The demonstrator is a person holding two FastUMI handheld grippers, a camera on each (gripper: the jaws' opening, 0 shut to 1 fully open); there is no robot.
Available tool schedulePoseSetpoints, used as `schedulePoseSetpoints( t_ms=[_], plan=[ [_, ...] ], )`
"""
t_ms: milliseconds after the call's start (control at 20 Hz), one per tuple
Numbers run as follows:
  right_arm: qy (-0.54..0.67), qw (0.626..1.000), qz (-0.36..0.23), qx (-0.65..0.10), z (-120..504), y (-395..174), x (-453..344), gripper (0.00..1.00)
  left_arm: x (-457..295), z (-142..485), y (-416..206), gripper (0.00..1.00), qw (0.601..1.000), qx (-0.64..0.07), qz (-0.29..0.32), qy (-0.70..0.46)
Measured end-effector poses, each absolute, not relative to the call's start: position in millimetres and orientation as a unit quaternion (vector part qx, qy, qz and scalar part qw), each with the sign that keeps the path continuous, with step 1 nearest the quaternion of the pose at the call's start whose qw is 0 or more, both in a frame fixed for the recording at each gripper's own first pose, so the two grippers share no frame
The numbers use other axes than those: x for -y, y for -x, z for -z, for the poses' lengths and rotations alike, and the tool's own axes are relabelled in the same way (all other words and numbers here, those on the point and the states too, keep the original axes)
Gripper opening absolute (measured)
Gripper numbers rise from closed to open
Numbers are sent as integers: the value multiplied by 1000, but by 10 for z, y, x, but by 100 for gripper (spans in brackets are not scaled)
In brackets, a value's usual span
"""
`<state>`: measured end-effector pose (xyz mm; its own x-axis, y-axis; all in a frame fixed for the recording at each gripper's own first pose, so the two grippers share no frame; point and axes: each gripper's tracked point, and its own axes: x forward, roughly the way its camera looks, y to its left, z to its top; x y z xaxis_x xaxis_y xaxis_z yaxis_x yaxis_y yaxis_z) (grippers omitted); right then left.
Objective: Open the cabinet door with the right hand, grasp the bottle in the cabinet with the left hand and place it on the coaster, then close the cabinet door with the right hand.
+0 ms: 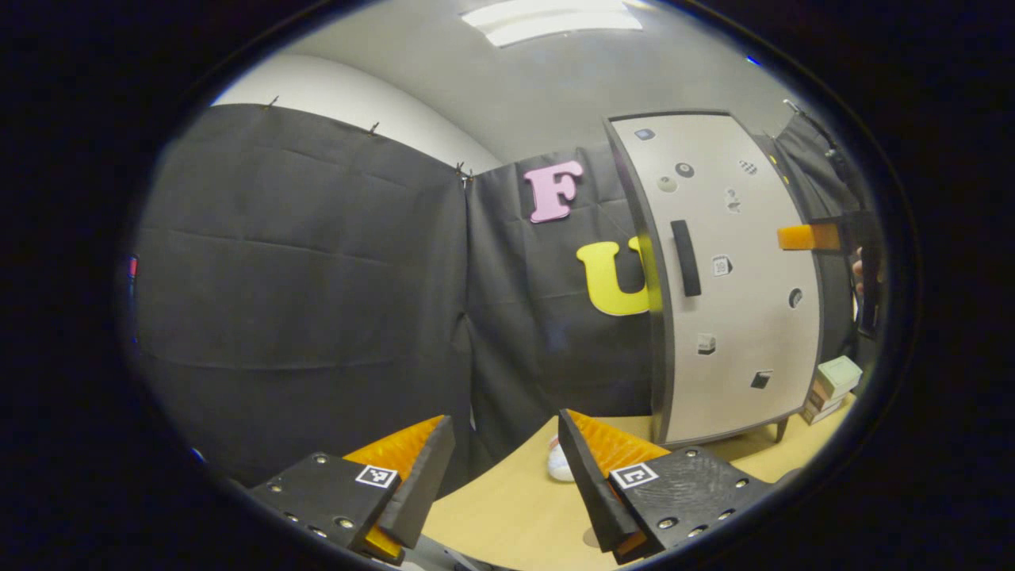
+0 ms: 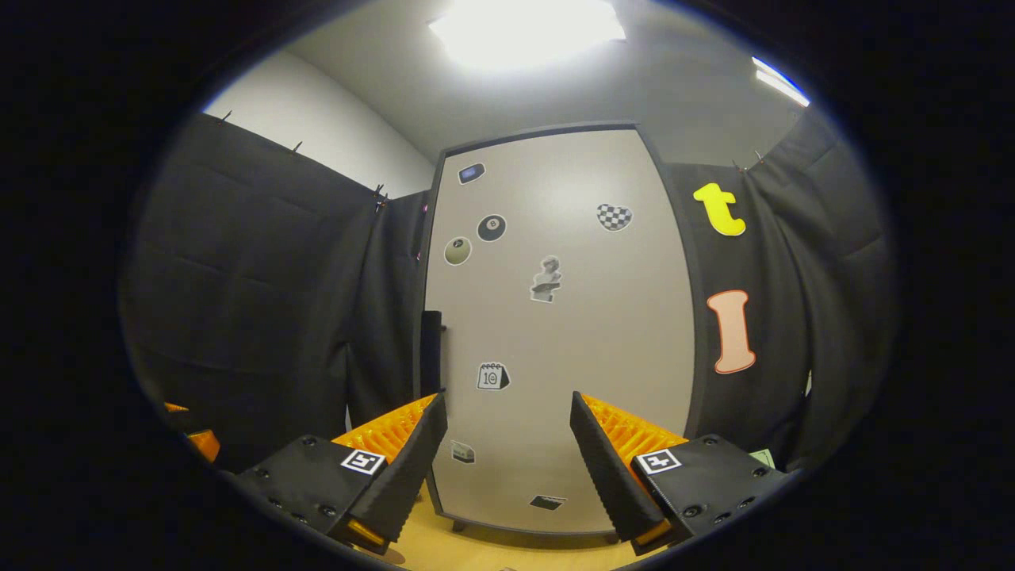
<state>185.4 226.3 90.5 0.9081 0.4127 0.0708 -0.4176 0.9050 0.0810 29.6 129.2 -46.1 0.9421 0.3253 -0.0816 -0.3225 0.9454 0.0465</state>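
Cabinet (image 2: 555,333): pale front, upright on the table (image 1: 515,507), door shut, stickers scattered over it. Dark vertical handle (image 1: 686,258) on the door's left edge.

Contents: cannot tell; the bottle is presumably behind the shut door. A small white object (image 1: 559,462) lies on the table just left of the cabinet's foot; whether it is the coaster is unclear.

Right claw (image 2: 507,444): fingers apart, holding nothing, faces the door head-on, near it.

Left claw (image 1: 503,468): fingers apart, holding nothing, over the near table, well left of the cabinet.

Small boxes (image 1: 833,385): stacked on the table at the cabinet's right.

Risks, as judged:
- Right claw is aimed at the flat door centre, not the handle; closing there grips nothing.
- A hard pull could shift or tip the cabinet.
- The door swinging out may strike the waiting left claw.
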Motion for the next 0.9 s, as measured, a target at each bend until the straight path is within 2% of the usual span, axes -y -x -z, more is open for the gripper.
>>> schedulePoseSetpoints(
  t_ms=[300, 850, 900],
  plan=[
    [-45, 973, -224, 3, -875, -2113, -2862, 99, -1802, 653, -303, 82, 982, -54, -183, -16],
    [-11, 980, -200, -16, -965, -2746, -3522, 97, -2436, 1064, -367, 82, 975, -81, -208, 5],
    [-9, 980, -199, -17, -966, -2782, -3584, 98, -2480, 1083, -385, 80, 974, -83, -210, 7]
  ],
)
